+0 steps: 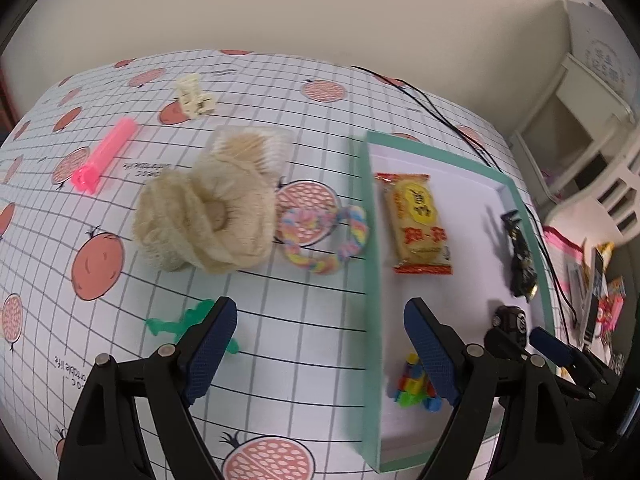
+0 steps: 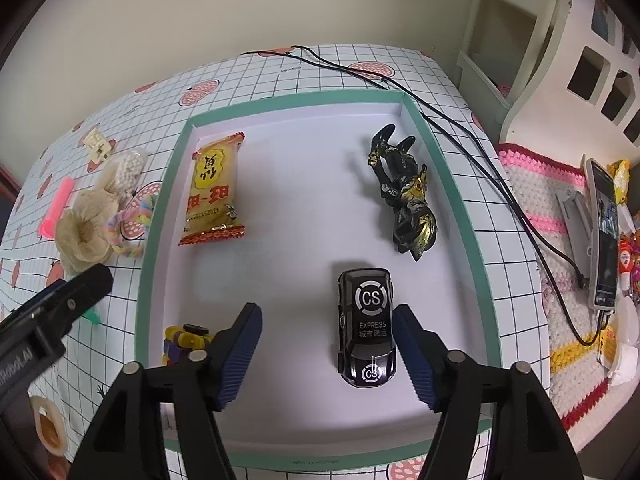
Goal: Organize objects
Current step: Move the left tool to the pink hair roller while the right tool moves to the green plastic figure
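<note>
A shallow green-rimmed white tray (image 2: 288, 98) holds a yellow snack packet (image 2: 214, 190), a black and gold figure (image 2: 404, 196), a black toy car (image 2: 366, 326) and a small multicoloured block toy (image 2: 182, 340). My right gripper (image 2: 326, 320) hangs open over the tray's near part, and the car lies between its fingers, close to the right one and ungripped. My left gripper (image 1: 320, 320) is open above the tablecloth by the tray's left wall (image 1: 370, 240). Ahead of it lie a beige scrunchie (image 1: 208, 220) and a rainbow rope ring (image 1: 324, 240).
On the cloth left of the tray are a pink tube (image 1: 106, 154), a cream hair clip (image 1: 196, 96), a clear box of cotton swabs (image 1: 252, 148) and a green plastic piece (image 1: 180, 324). Black cables (image 2: 460, 132) run past the tray's right side. A phone (image 2: 604, 236) stands on a crochet mat.
</note>
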Demonstrator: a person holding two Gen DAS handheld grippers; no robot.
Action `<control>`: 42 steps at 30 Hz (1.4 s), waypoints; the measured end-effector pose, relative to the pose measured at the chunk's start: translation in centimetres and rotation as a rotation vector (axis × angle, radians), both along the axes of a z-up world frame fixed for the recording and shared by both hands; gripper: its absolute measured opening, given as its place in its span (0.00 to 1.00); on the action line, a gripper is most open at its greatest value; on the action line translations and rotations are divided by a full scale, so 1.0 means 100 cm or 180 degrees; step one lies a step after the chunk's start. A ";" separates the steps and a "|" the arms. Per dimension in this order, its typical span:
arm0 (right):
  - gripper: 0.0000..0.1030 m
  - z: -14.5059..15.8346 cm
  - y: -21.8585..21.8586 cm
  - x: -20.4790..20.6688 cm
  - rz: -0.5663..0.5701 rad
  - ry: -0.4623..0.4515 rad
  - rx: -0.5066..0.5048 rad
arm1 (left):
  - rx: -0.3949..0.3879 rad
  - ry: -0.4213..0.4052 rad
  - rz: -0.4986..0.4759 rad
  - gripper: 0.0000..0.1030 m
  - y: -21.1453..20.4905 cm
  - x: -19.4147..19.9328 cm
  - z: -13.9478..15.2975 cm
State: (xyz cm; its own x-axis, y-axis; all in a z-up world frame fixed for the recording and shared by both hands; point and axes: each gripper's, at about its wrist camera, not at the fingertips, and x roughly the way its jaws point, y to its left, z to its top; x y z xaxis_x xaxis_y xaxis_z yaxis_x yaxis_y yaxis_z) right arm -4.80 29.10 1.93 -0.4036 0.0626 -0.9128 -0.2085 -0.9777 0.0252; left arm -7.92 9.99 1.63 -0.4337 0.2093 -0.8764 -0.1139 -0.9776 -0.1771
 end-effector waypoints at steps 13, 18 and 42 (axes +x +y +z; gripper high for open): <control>0.95 -0.001 -0.005 -0.002 0.0056 0.0036 0.0017 | -0.0081 -0.0021 0.0118 0.84 -0.014 -0.003 -0.002; 0.99 -0.002 -0.007 -0.003 0.0048 0.0051 0.0009 | -0.0061 -0.0008 0.0078 0.99 -0.016 -0.005 0.000; 1.00 0.023 -0.090 -0.019 0.0455 0.0393 -0.0231 | -0.0182 -0.0159 0.0817 0.99 -0.121 -0.031 0.004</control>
State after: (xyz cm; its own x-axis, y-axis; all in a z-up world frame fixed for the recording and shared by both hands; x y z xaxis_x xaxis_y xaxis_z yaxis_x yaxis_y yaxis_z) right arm -6.72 20.05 4.22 -0.5128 -0.0675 -0.8559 -0.0587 -0.9918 0.1134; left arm -11.00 -2.13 2.03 -0.4221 0.0476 -0.9053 0.1467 -0.9819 -0.1201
